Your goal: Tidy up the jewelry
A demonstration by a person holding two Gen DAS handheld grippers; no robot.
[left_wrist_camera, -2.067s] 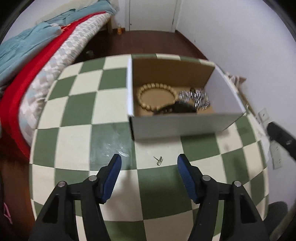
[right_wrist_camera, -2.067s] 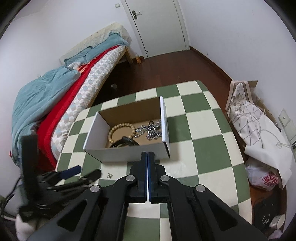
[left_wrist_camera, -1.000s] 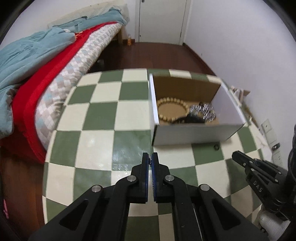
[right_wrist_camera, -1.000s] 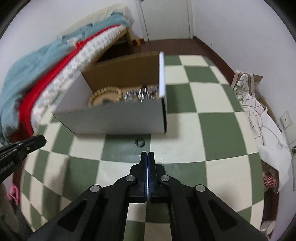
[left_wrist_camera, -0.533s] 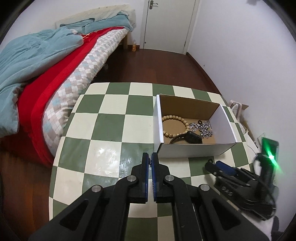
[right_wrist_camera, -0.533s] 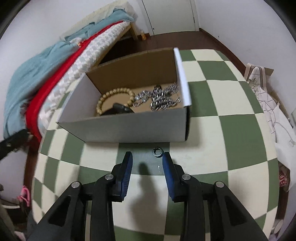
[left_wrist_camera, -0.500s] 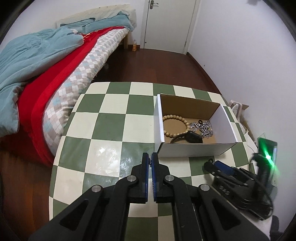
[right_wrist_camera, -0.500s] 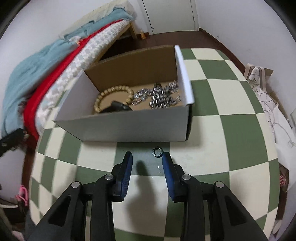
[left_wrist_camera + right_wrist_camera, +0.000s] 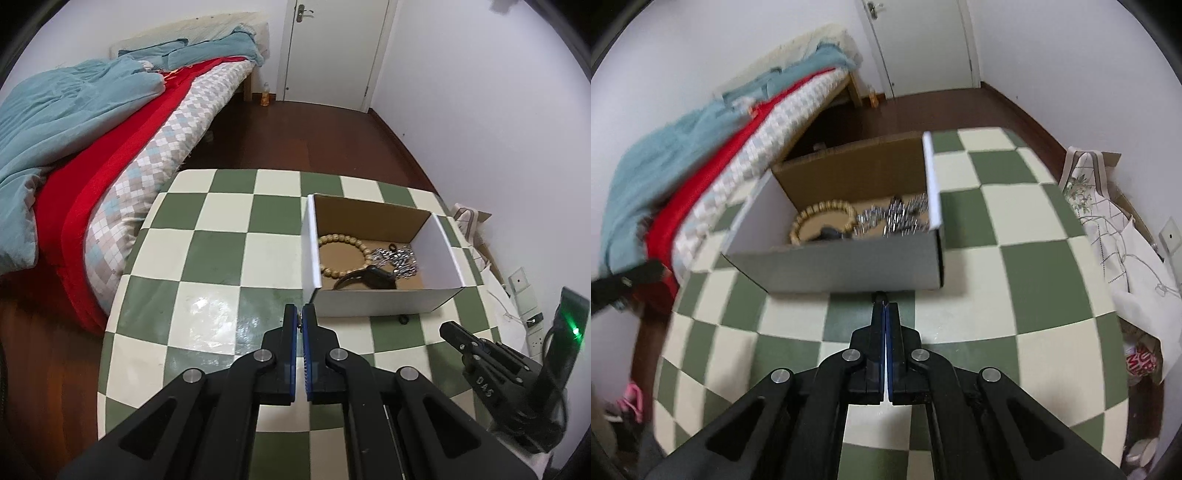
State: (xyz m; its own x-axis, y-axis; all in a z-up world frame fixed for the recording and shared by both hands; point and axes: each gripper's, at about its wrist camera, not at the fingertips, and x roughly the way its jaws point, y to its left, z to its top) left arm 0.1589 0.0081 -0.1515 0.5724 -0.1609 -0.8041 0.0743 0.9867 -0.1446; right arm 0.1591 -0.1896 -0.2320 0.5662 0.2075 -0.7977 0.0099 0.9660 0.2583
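Closing over a small dark ring (image 9: 879, 294) on the checkered counter (image 9: 1045, 280), the right claw (image 9: 885, 306) has its two blue-lined pads pressed together with the ring showing just past their tips, so whether it is truly pinched or only nudged cannot be told from here. In the left wrist view the ring (image 9: 404, 319) lies on a green square just in front of the box's near wall, still low on the counter. Judging by that, the pick is at its very start, and the short hop over the wall into the cardboard box (image 9: 849, 266) comes next.

The left claw (image 9: 300, 319) hangs above the counter left of the box corner, pads almost touching; a tiny pale speck sits between their tips, too small to name, so what it grips, if anything, is unclear.

Inside the box lie a tan beaded bracelet (image 9: 341, 254), a tangle of shiny silver chain (image 9: 397, 260) and a dark banded piece (image 9: 371, 277), all loose on the brown floor of the box, gathered there as the collecting place for the jewelry
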